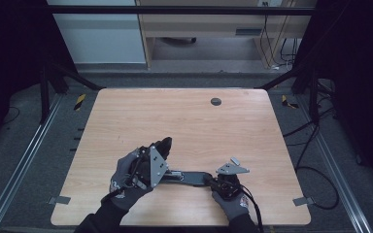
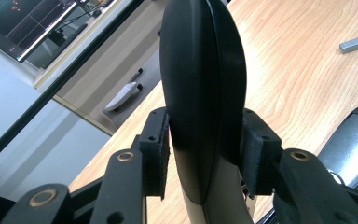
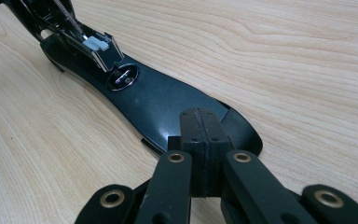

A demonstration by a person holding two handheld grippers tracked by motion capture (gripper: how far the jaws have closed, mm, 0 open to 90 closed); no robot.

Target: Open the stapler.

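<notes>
Near the front edge of the pale wooden bench [image 1: 184, 121], the high view shows a black stapler opened out flat [image 1: 190, 177], its long axis running left to right between the two gloved hands. The left gripper [image 1: 164, 145] stands at the stapler's left end with the lifted top arm rising toward the far side; the right gripper [image 1: 212, 181] meets the base's right end.

From the left gripper view, the jaws are clamped on the smooth black plastic top arm of the stapler [image 2: 200, 93], one pad on each flank, the arm standing upright between them. A loose silver strip of staples [image 2: 357, 42] lies well apart on the bench.

From the right gripper view, the jaws are closed tight, pad to pad, their tips resting on the near end of the stapler's black base [image 3: 163, 107]. The base stretches away from them toward the shiny metal staple channel [image 3: 98, 46], so any reloading likely falls to the left hand.
</notes>
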